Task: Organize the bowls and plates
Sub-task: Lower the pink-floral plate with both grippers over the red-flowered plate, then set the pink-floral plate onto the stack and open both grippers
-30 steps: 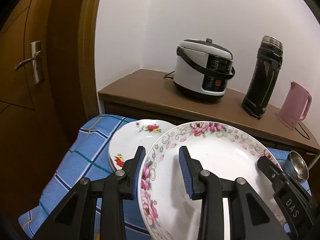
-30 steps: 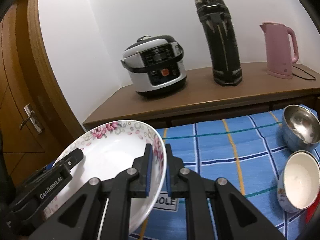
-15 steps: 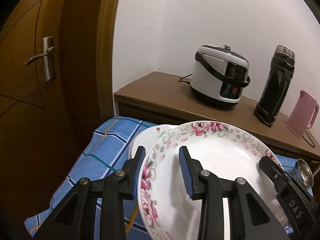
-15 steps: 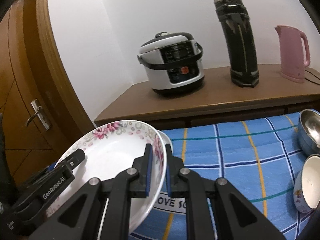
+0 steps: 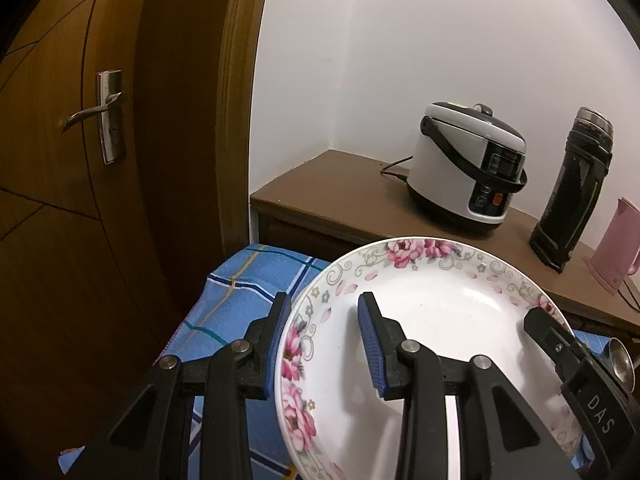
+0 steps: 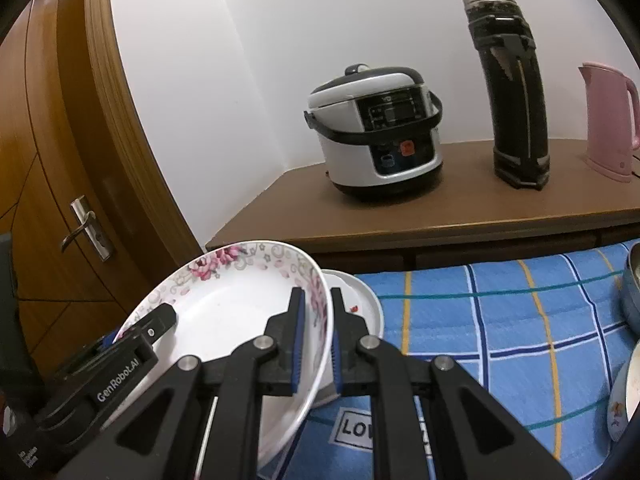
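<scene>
A deep white plate with pink flowers is held in the air between both grippers. My left gripper straddles its left rim with the jaws wide and not pressing. My right gripper is shut on the plate's right rim. Below and behind it a white plate with red flowers lies on the blue checked cloth. The flowered plate hides it in the left wrist view.
A steel bowl and a white bowl sit at the cloth's right. Behind, a wooden cabinet carries a rice cooker, a black flask and a pink kettle. A wooden door stands left.
Both grippers have carried the flowered plate to the left, over the red-flowered plate, which the held plate now covers in the left wrist view. The jaws have not changed.
</scene>
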